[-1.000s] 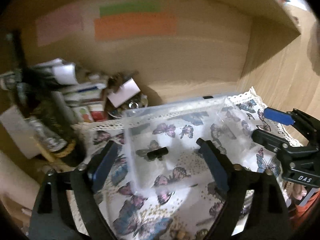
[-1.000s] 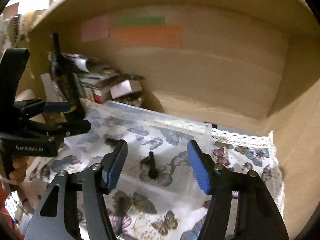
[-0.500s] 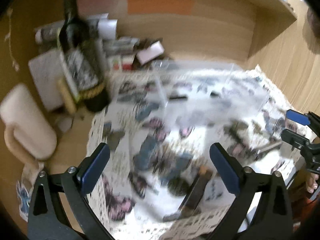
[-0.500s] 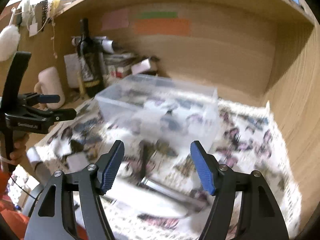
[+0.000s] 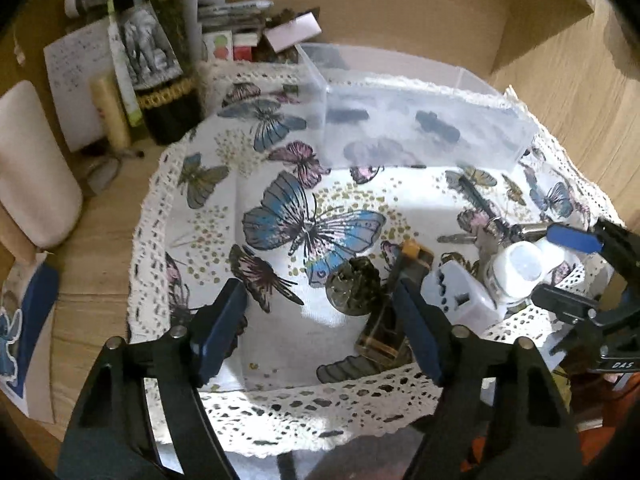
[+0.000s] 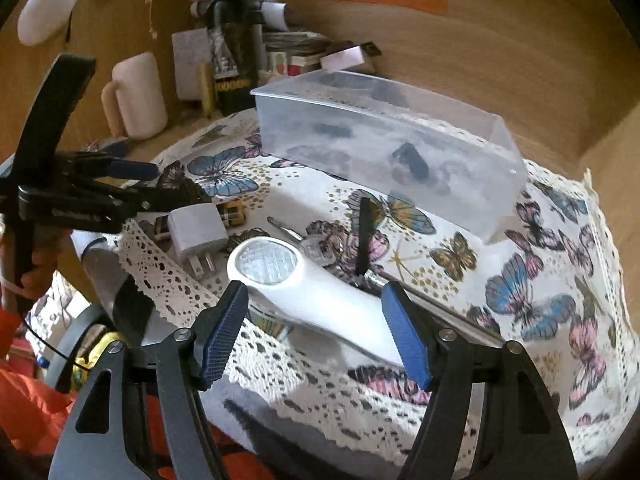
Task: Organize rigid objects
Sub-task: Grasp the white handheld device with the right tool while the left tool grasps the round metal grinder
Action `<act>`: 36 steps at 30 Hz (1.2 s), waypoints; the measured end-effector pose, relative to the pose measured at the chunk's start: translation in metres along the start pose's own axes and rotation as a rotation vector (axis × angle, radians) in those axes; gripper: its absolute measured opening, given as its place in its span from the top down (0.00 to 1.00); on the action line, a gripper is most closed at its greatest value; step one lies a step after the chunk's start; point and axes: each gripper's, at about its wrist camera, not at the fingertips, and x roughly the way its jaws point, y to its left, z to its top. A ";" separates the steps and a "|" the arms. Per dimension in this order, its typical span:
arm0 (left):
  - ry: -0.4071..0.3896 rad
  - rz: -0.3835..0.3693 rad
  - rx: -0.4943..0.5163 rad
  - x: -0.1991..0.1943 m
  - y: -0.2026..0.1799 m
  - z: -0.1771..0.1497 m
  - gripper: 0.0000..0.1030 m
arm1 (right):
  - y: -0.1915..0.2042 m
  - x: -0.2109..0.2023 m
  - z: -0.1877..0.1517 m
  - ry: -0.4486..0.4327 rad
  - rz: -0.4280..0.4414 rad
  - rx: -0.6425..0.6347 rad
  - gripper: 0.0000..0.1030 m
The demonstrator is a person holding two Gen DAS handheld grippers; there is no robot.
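Note:
A clear plastic box (image 5: 420, 128) (image 6: 384, 148) stands at the back of a butterfly cloth (image 5: 224, 208) (image 6: 532, 280) and holds two small black objects. Near the front edge lie a white torch-like device (image 6: 304, 284) (image 5: 520, 268), a white plug adapter (image 6: 196, 232) (image 5: 456, 292), a round dark coin-like piece (image 5: 354, 286), a brown-and-gold clip (image 5: 384, 332), a black stick (image 6: 364, 236) and metal keys (image 5: 488, 232). My left gripper (image 5: 320, 328) is open above the coin and clip. My right gripper (image 6: 316, 332) is open, its fingers either side of the white device's handle.
A dark bottle (image 5: 160, 64) (image 6: 232, 60), a cream mug (image 6: 136, 96) (image 5: 28, 176), papers and small boxes (image 5: 248, 36) crowd the back left. Wooden walls (image 5: 580, 92) close the back and right. The table edge runs just below the cloth's lace border (image 6: 320, 400).
Both grippers have pulled back from the clear box toward the front edge of the cloth. The loose objects near the front have come into view. Both stayed open.

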 end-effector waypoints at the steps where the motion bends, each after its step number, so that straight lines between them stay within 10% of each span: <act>1: 0.004 -0.006 -0.003 0.002 0.001 0.000 0.29 | 0.000 0.003 0.003 0.011 0.006 -0.010 0.36; 18: -0.018 0.020 0.015 0.018 0.004 0.011 0.46 | 0.016 0.041 0.019 0.099 0.035 -0.112 0.61; 22: -0.041 0.053 0.041 0.018 0.000 0.016 0.74 | 0.012 0.038 0.019 0.085 0.035 -0.099 0.61; 36: -0.130 0.024 0.061 -0.006 -0.011 0.039 0.74 | -0.028 -0.016 0.029 -0.076 -0.028 0.036 0.63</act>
